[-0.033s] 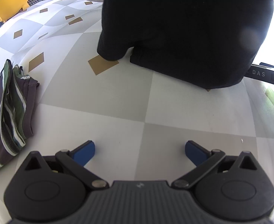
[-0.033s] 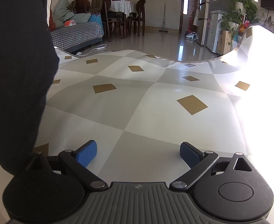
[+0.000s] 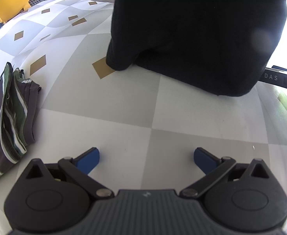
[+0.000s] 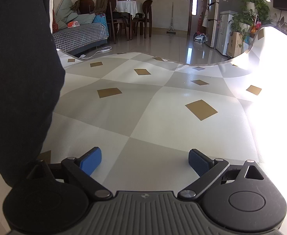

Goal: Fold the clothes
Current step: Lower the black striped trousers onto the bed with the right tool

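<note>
A big black garment (image 3: 192, 39) lies heaped on the table at the far side of the left wrist view. In the right wrist view the same black cloth (image 4: 20, 78) fills the left edge, right beside the left finger. A folded garment with green, white and dark stripes (image 3: 4, 121) rests at the left. My left gripper (image 3: 146, 159) points down at bare tablecloth, open, with nothing between its blue pads (image 3: 88, 159). My right gripper (image 4: 145, 160) is open too, low over the cloth, and holds nothing.
The table wears a grey-and-white checked cover with tan diamonds (image 3: 124, 107); its far edge (image 4: 143, 53) curves across the view. A black bar with white letters (image 3: 274, 77) pokes in at the right. Beyond are a yellow chair (image 3: 8, 4), a sofa (image 4: 81, 35) and dining chairs.
</note>
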Motion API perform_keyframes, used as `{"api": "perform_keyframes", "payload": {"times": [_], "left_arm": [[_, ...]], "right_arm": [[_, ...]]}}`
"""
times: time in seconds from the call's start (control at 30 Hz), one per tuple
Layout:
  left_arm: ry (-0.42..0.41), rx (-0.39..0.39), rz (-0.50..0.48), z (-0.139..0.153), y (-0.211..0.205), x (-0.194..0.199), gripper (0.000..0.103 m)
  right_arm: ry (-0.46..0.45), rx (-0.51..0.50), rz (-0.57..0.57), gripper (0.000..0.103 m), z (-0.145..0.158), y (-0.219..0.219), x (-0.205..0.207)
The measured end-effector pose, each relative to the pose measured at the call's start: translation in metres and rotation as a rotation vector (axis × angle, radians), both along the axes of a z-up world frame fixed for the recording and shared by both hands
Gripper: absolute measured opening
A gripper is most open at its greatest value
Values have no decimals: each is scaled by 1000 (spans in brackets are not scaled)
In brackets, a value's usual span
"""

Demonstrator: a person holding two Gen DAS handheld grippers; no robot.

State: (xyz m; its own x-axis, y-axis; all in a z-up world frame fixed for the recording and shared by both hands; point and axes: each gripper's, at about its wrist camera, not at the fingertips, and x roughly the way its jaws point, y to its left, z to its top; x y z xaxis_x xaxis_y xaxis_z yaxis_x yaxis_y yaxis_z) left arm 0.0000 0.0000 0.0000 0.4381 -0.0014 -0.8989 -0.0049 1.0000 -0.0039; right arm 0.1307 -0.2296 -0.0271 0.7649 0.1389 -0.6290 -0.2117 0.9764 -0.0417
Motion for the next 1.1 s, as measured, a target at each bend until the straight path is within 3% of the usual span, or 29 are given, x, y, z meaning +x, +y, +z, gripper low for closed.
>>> {"api": "perform_keyframes", "payload": {"times": [1.1], "left_arm": [[3,3,11,0,1,0,103]], "right_arm": [[0,1,0,96,0,0,-1]]}}
